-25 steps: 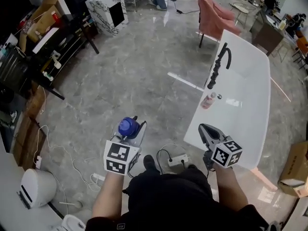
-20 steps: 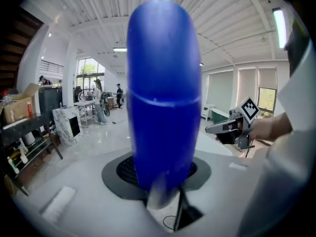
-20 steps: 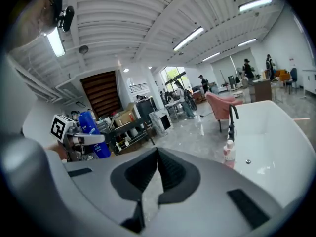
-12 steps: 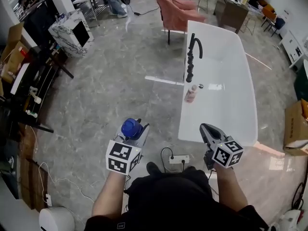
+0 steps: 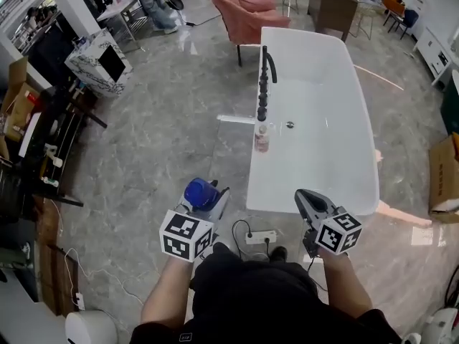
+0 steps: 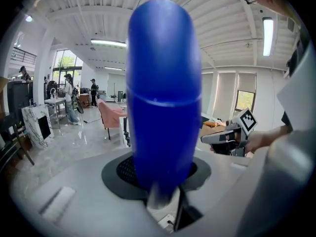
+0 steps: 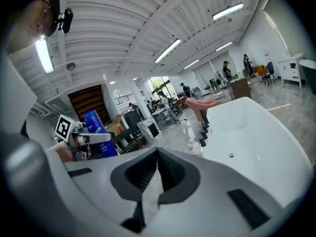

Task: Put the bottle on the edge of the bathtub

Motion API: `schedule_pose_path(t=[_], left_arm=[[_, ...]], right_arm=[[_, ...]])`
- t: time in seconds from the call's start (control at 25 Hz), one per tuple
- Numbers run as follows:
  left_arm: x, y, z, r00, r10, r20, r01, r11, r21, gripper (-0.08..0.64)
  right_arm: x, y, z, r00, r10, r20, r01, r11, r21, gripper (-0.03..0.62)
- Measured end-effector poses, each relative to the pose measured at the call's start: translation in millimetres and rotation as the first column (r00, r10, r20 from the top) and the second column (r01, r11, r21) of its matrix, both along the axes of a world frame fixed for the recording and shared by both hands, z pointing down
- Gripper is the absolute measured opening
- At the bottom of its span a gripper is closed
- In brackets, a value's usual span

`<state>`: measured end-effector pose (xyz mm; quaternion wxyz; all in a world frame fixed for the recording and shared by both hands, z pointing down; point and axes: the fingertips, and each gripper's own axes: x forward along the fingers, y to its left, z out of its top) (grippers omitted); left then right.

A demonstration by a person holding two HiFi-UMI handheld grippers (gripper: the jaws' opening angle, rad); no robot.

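We look down on a wide grey marble floor (image 5: 172,149), and the largest thing standing on it is the white bathtub (image 5: 323,163), which runs away from us with its near end just ahead of our hands. Beyond its far end stands a pink armchair (image 5: 240,9). Off to the left stands a marble-patterned cabinet (image 5: 100,61), and a cardboard box (image 5: 445,178) sits at the right edge of the head view. Closer in, our left gripper (image 5: 206,201) has its jaws held part-way open and clamped on the blue bottle (image 5: 199,190), which stands upright between them with its rounded cap on top. In the left gripper view the bottle fills the middle of the picture and rises straight up out of the jaws. The bottle hangs over the floor, left of the tub's near left corner and clear of the rim, touching nothing but the gripper. Our right gripper (image 5: 304,196) reaches towards the tub's near end. Its jaw tips are pressed together and there is nothing between them. A tall black faucet (image 5: 265,77) rises beside the tub's left rim. A white power strip (image 5: 259,236) lies on the floor between our two hands. A small pink bottle (image 5: 262,139) stands on the left rim just in front of the faucet, well apart from the blue bottle.
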<state>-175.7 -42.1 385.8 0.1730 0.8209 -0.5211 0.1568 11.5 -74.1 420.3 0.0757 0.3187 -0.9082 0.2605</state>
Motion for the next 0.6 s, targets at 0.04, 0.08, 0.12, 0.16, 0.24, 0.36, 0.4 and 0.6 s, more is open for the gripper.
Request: schedule_pose_path(t=[0.04, 0.08, 0.12, 0.16, 0.24, 0.36, 0.4, 0.6], left_arm=[[8.7, -1.0, 4.4, 1.000, -0.005, -0.012, 0.005, 1.000, -0.007, 0.141], [16.6, -2.4, 8.6, 1.000, -0.012, -0.024, 0.011, 1.000, -0.014, 0.141], [23.0, -4.7, 12.5, 0.999, -0.018, -0.033, 0.018, 1.000, -0.020, 0.141], [27.7, -7.6, 16.3, 0.999, -0.023, -0.040, 0.022, 0.999, -0.028, 0.141], [32.5, -13.8, 24.4, 0.999, -0.020, -0.046, 0.018, 0.999, -0.045, 0.141], [35.4, -24.2, 37.7, 1.000, 0.008, -0.030, -0.010, 0.997, -0.071, 0.141], [35.5, -28.0, 41.0, 0.999, 0.021, -0.026, -0.023, 0.997, -0.077, 0.141], [30.1, -46.2, 62.0, 0.996, 0.081, -0.035, -0.085, 0.989, -0.118, 0.141]], right_arm=[[7.1, 1.4, 4.6, 1.000, -0.012, -0.003, 0.012, 1.000, -0.008, 0.012], [13.6, 2.2, 8.8, 1.000, -0.025, -0.010, 0.025, 1.000, -0.014, 0.012], [18.8, 1.7, 12.5, 0.999, -0.036, -0.018, 0.035, 0.999, -0.020, 0.012], [21.9, 0.4, 15.3, 0.999, -0.045, -0.027, 0.044, 0.999, -0.023, 0.012], [22.4, -3.2, 18.3, 0.998, -0.054, -0.037, 0.053, 0.998, -0.026, 0.012], [19.1, -10.3, 22.4, 0.999, -0.032, -0.037, 0.030, 0.999, -0.037, 0.012], [16.4, -11.8, 24.3, 0.999, -0.022, -0.034, 0.020, 0.999, -0.045, 0.012], [-8.3, -12.0, 41.5, 0.999, -0.010, -0.050, 0.005, 0.996, -0.087, 0.012]])
